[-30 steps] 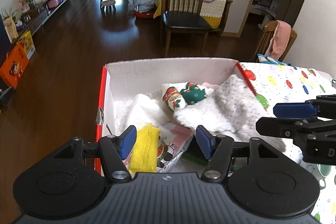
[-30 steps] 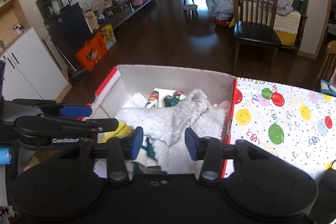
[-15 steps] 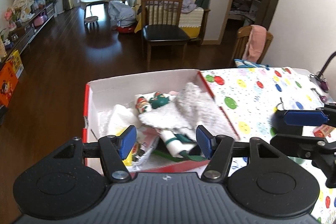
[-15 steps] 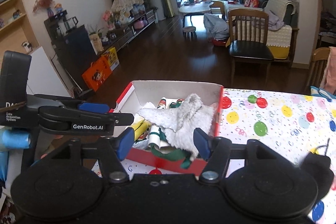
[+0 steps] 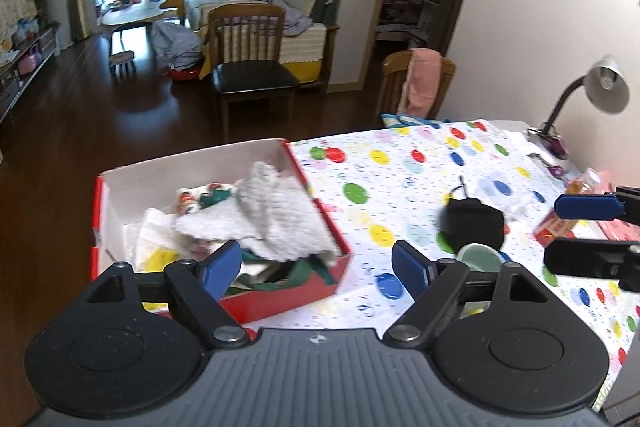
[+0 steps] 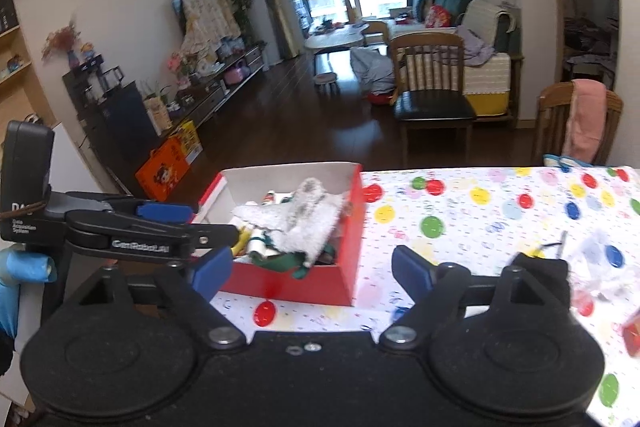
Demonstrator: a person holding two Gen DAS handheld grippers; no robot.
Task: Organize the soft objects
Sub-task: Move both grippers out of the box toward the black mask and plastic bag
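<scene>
Grippers both gape empty, jaws just opening: left gripper (image 5: 316, 267), right gripper (image 6: 312, 273). White fluffy cloth (image 5: 276, 223) sits in the red box (image 5: 280, 297); black pouch (image 5: 474, 225) lies right of the box, nearer the right gripper.

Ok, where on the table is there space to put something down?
There is bare tablecloth between the red box and the black pouch, and more along the far edge. It gets crowded by the pouch, the green dish and the lamp corner. The box itself is full, with the white fluffy cloth heaped on top.
</scene>
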